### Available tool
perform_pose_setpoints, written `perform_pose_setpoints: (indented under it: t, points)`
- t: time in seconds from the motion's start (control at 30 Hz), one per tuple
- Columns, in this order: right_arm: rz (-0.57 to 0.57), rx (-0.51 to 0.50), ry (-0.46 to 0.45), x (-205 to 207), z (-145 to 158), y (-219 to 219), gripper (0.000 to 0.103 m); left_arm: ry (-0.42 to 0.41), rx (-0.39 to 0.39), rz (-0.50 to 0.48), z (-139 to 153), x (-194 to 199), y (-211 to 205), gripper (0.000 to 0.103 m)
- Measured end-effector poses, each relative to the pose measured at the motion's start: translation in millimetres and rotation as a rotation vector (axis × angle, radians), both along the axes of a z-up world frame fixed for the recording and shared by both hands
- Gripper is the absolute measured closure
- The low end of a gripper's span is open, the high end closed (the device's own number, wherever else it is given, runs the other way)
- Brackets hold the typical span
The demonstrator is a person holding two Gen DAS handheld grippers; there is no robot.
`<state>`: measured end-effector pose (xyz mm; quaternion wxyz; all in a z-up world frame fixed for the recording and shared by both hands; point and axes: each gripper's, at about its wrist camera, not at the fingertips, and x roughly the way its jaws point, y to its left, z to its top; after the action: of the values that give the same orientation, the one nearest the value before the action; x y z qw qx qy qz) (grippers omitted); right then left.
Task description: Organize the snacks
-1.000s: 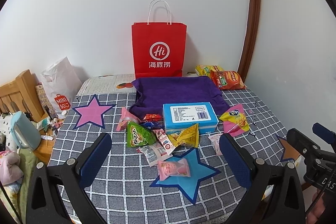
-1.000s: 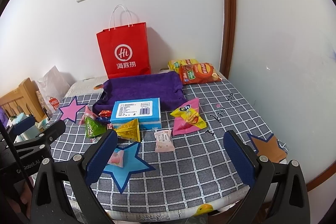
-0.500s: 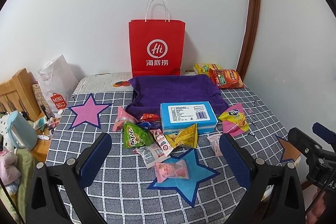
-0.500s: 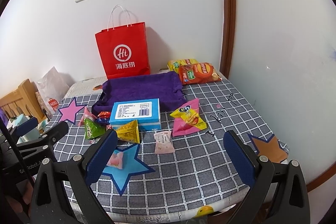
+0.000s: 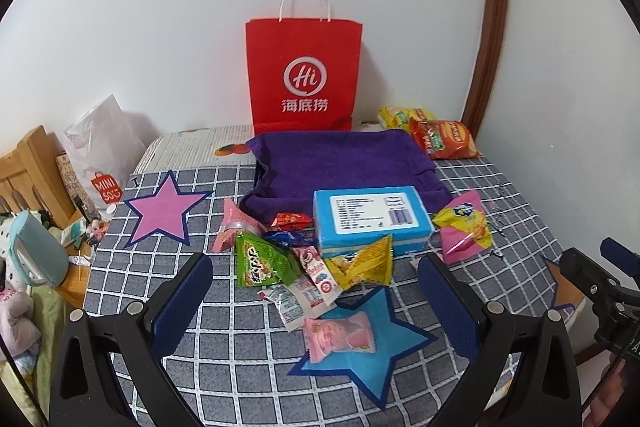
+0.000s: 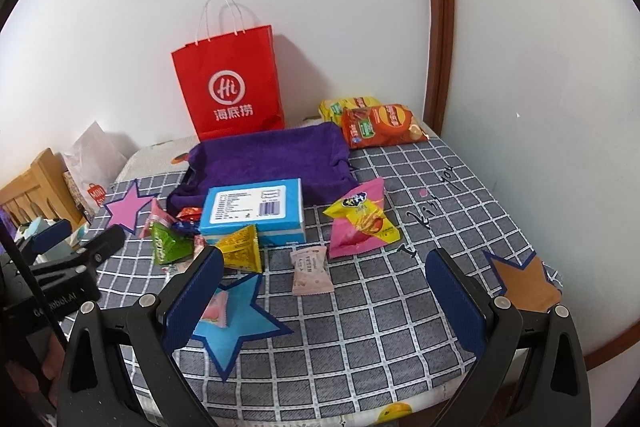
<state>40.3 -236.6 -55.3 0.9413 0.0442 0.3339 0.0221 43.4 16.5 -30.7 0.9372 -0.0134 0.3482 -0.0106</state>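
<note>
Several snack packets lie on a checked tablecloth (image 5: 224, 355) around a blue box (image 5: 370, 217) (image 6: 254, 209). A green packet (image 5: 262, 265), a yellow triangular packet (image 5: 366, 267) (image 6: 240, 249), a pink peach packet (image 5: 338, 335) on a blue star, a pink-and-yellow bag (image 5: 464, 229) (image 6: 360, 221) and a small pale pink packet (image 6: 310, 269) are among them. My left gripper (image 5: 316, 307) hovers open just short of the pile. Over the table's near right part my right gripper (image 6: 324, 305) is open too, holding nothing.
A purple cloth-lined tray (image 5: 344, 163) sits behind the box, with a red paper bag (image 5: 304, 75) upright against the wall. Chip bags (image 5: 442, 139) lie at the back right. A white bag (image 5: 100, 155) and wooden furniture (image 5: 28, 167) stand left of the table.
My left gripper has drifted slightly forward and left, so the scene sits a bit lower and nearer. The right view has barely shifted. Nothing was taken hold of.
</note>
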Motion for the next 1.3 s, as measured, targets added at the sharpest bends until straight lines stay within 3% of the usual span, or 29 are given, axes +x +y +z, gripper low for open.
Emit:
perform_pose_setpoints:
  t: [0.37, 0.5, 0.63, 0.73, 0.8, 0.93, 1.07, 1.3]
  points:
    - [0.017, 0.028, 0.099, 47, -57, -10, 0.003, 0.095, -0.007, 0.039, -44, 38, 17, 0.006]
    - [0.052, 0.026, 0.171, 69, -96, -1, 0.019, 0.144, -0.014, 0.053, -68, 52, 24, 0.007]
    - [0.083, 0.045, 0.234, 87, -126, 9, 0.026, 0.188, -0.03, 0.061, -89, 61, 31, 0.01]
    - [0.109, 0.102, 0.233, 104, -145, 16, 0.026, 0.209, -0.043, 0.065, -99, 68, 37, 0.01]
    - [0.108, 0.089, 0.257, 115, -155, 21, 0.036, 0.214, -0.049, 0.07, -105, 70, 41, 0.01]
    - [0.124, 0.072, 0.282, 127, -172, 29, 0.042, 0.217, -0.058, 0.086, -112, 72, 51, 0.01]
    - [0.11, -0.041, 0.227, 126, -177, 44, 0.042, 0.229, -0.072, 0.093, -119, 76, 56, 0.01]
    - [0.099, -0.019, 0.173, 124, -180, 41, 0.04, 0.228, -0.086, 0.065, -129, 80, 52, 0.011]
